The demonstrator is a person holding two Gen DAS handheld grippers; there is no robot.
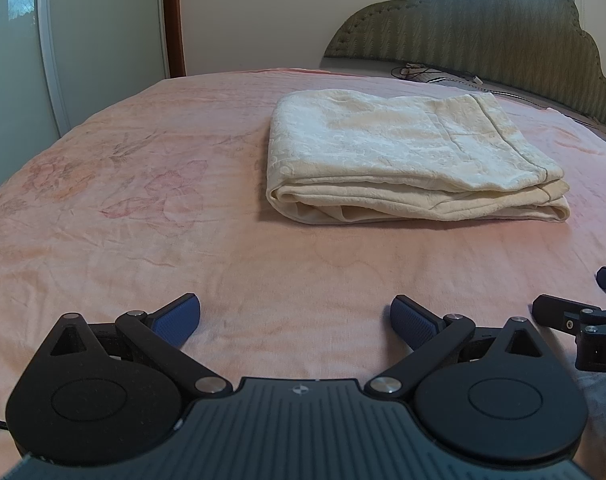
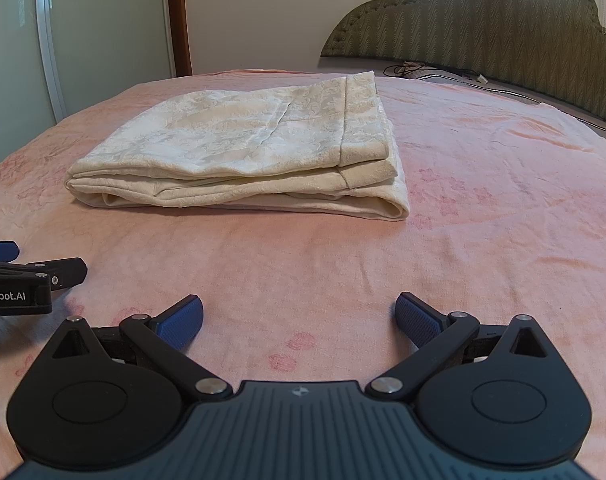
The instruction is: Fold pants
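Cream patterned pants (image 1: 407, 152) lie folded into a thick rectangle on the pink bed cover (image 1: 143, 220); the right wrist view shows the same pants (image 2: 243, 152) left of centre. My left gripper (image 1: 295, 320) is open, low over the cover, well short of the pants, nothing between its blue pads (image 1: 179, 318). Level with it, my right gripper (image 2: 299, 320) also stands open and empty. Each gripper shows at the edge of the other's view: the right gripper (image 1: 575, 320) and the left gripper (image 2: 31, 276).
A padded olive headboard (image 1: 483, 36) stands behind the bed, with cables (image 1: 427, 72) lying at its base. A glass sliding door (image 1: 27, 40) and a brown wooden frame (image 1: 173, 16) are at the far left. The bed cover (image 2: 483, 200) stretches flat around the pants.
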